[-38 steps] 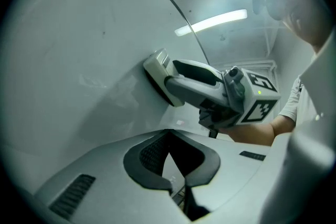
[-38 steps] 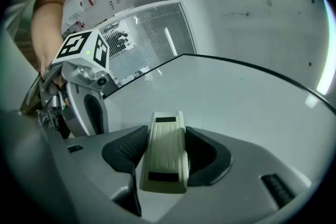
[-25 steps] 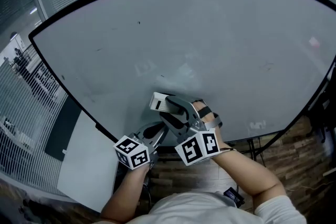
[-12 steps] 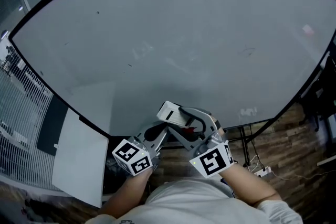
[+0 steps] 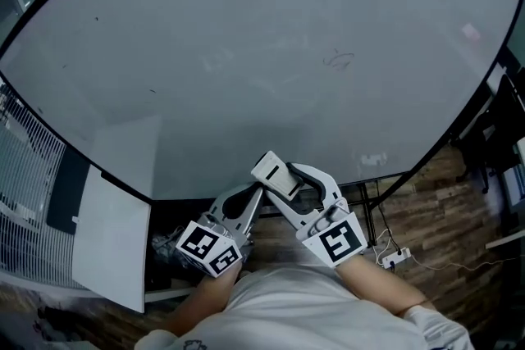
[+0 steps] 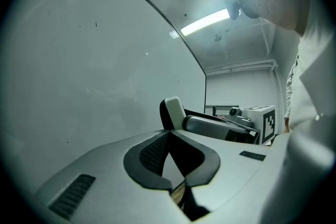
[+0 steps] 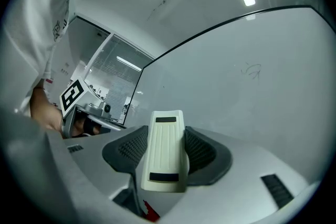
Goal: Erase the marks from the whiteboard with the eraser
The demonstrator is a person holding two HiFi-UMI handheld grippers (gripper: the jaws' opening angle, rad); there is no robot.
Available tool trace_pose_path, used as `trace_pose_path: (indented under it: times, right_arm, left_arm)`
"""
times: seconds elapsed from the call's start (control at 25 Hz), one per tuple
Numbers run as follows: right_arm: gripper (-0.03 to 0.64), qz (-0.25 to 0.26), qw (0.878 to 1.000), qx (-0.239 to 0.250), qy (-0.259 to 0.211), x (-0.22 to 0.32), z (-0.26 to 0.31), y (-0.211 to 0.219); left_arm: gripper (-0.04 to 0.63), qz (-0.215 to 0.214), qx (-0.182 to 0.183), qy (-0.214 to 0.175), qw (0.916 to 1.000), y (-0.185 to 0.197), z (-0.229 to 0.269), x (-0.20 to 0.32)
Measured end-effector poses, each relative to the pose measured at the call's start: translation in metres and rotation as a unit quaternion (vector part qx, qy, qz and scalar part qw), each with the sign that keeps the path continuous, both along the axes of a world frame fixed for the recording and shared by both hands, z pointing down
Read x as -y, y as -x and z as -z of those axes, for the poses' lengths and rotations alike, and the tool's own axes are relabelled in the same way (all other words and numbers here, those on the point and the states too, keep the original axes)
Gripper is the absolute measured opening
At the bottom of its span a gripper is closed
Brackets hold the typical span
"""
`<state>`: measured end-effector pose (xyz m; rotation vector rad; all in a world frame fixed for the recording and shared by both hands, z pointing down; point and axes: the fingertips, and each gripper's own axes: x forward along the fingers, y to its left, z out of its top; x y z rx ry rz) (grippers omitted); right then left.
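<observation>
The whiteboard (image 5: 246, 29) fills the head view. A small dark scribble (image 5: 336, 59) sits right of its middle, and a fainter smudge (image 5: 373, 159) lies near the lower edge. My right gripper (image 5: 279, 176) is shut on the white eraser (image 5: 273, 172), which it holds in front of the board's lower part. In the right gripper view the eraser (image 7: 167, 152) is clamped between the dark pads, with the scribble (image 7: 251, 71) up to the right. My left gripper (image 5: 253, 197) is just left of it, shut and empty, with its pads (image 6: 152, 152) closed together.
A white panel (image 5: 111, 250) leans at the lower left beside a wire grille (image 5: 25, 176). Wooden floor (image 5: 426, 209) with a power strip and cable (image 5: 394, 256) lies under the board's right end. Dark equipment (image 5: 500, 135) stands at the far right.
Both grippers have shifted right along the board's lower part, the eraser still held. The scribble now sits closer, above them. The right gripper has rolled.
</observation>
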<state>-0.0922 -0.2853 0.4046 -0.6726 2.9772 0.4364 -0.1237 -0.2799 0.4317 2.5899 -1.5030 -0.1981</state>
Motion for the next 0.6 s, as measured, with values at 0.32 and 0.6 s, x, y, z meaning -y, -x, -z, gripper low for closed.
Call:
trace_pose_path:
  times: [0.32,0.6]
  right_arm:
    - [0.230,0.026,0.999,0.014,0.019,-0.003,-0.006,-0.019]
    - [0.230,0.021,0.999,0.033,0.022,-0.016,0.001,-0.035]
  left_arm:
    - [0.007,0.032,-0.011,0.004,0.9994,-0.013,-0.006,-0.005]
    - [0.008,0.048,-0.007,-0.017,0.9987,-0.020,0.004,-0.011]
